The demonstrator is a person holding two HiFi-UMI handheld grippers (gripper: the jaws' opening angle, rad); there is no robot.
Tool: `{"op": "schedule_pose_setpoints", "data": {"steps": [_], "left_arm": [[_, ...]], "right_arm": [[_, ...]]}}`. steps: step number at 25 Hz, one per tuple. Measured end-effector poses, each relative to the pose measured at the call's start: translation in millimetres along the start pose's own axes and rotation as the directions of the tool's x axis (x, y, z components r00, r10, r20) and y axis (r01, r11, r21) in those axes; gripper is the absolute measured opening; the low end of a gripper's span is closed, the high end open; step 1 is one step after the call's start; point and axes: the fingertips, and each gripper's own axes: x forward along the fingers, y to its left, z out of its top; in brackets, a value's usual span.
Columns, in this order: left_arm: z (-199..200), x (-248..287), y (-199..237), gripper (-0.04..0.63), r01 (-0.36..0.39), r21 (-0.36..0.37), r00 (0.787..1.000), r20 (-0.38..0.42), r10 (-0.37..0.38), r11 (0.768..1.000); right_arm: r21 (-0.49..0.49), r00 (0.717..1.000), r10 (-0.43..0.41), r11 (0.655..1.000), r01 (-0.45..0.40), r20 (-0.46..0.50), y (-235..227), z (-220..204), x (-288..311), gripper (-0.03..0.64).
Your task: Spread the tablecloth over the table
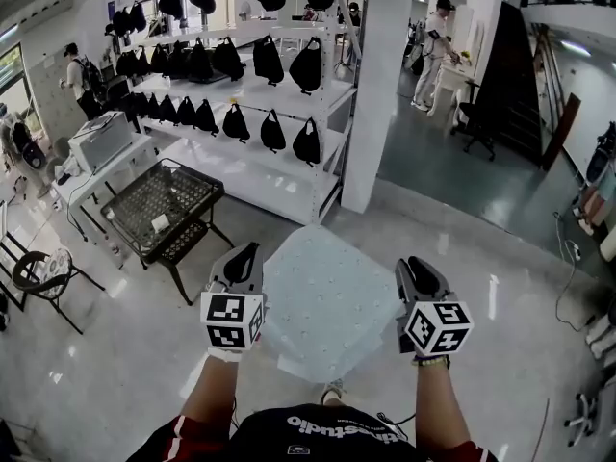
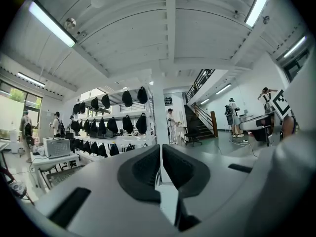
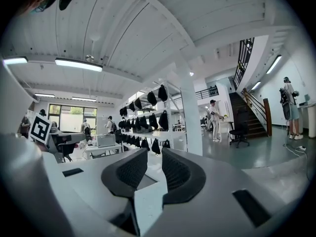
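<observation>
holding the tablecloth (image 1: 322, 301) up off the floor, the two grippers sit at its opposite side edges with the pale blue sheet stretched between them. the left gripper (image 1: 246, 254) is at the cloth's left edge. in the left gripper view its jaws (image 2: 161, 154) are drawn nearly together, leaving only a thin slit, and a pale strip of the tablecloth (image 2: 169, 201) is pinched low between them. the right gripper (image 1: 412, 264) is clamped on the right edge. in the right gripper view its tips (image 3: 154, 154) stand a little apart, while the tablecloth (image 3: 148, 206) is caught deeper in, between the dark ribbed pads (image 3: 175, 174). both grippers point roughly level, away from the person, and each marker cube (image 1: 232, 320) sits behind its jaws, towards the forearm.

the cloth sags slightly between the tools, and its near edge hangs down in front of the person's body. ahead of the left gripper and off to its left stands a black mesh table (image 1: 164, 200), well apart from the cloth. straight ahead of both grippers is a white shelving rack (image 1: 250, 162) hung with black bags. a white pillar (image 1: 380, 85) rises ahead of the right gripper, just beside the rack.
</observation>
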Motion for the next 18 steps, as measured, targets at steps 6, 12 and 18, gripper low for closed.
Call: {"op": "schedule_pose_setpoints", "data": {"steps": [6, 12, 18], "left_arm": [[5, -4, 2, 0.015, 0.006, 0.010, 1.000, 0.020, -0.006, 1.000], [11, -5, 1, 0.014, 0.018, 0.009, 0.999, 0.033, -0.019, 1.000], [6, -5, -2, 0.014, 0.028, -0.004, 0.999, 0.033, -0.028, 1.000]], "right_arm": [[-0.022, 1.000, 0.020, 1.000, -0.020, 0.005, 10, 3, 5, 0.104], [-0.048, 1.000, 0.015, 0.999, -0.014, 0.012, 15, 8, 5, 0.078], [-0.065, 1.000, 0.001, 0.998, 0.000, 0.013, 15, 7, 6, 0.054]]}}
